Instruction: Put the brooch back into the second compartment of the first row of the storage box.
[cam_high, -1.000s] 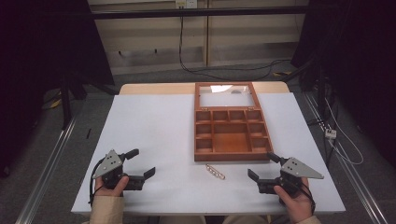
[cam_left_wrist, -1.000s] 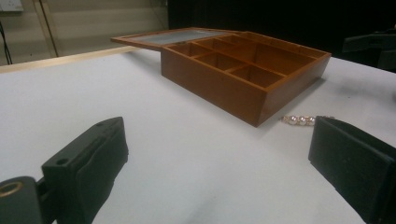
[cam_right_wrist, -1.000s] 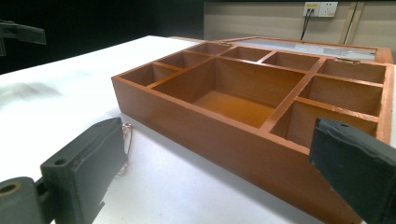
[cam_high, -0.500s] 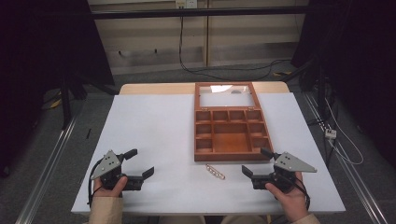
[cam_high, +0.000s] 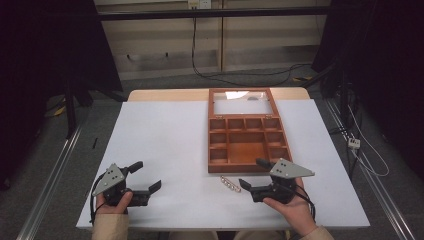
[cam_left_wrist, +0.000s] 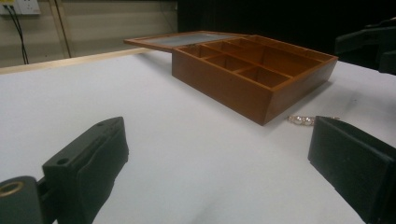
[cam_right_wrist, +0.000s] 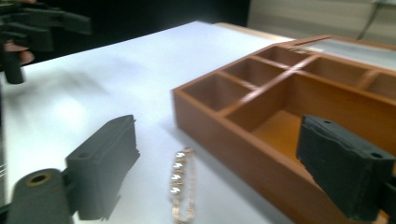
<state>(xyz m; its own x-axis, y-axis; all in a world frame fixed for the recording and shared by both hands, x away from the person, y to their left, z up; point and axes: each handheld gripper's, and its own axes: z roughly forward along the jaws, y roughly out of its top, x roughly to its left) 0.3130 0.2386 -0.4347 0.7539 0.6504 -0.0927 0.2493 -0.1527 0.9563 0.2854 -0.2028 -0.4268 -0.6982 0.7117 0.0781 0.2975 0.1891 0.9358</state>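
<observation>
A brown wooden box (cam_high: 247, 169) with several compartments lies open right of the table's middle, its glass lid (cam_high: 243, 106) laid flat behind it. A small pale bead bracelet (cam_high: 230, 184) rests on the white table just in front of the box's near wall. My right gripper (cam_high: 250, 173) is open, its jaws pointing left, a short way right of the bracelet. In the right gripper view the bracelet (cam_right_wrist: 181, 186) lies between the spread jaws, nearer the left one. My left gripper (cam_high: 149, 174) stands open near the table's front left with nothing between its jaws.
The white table (cam_high: 165, 140) has bare room left of the box. Its front edge runs just below both hands. In the left gripper view the box (cam_left_wrist: 224, 88) and the bracelet (cam_left_wrist: 303, 120) lie ahead to the right. Cables trail on the floor behind the table.
My right gripper has slid left along the table's front, closer to the bracelet. The left gripper has hardly moved. Both stay open.
</observation>
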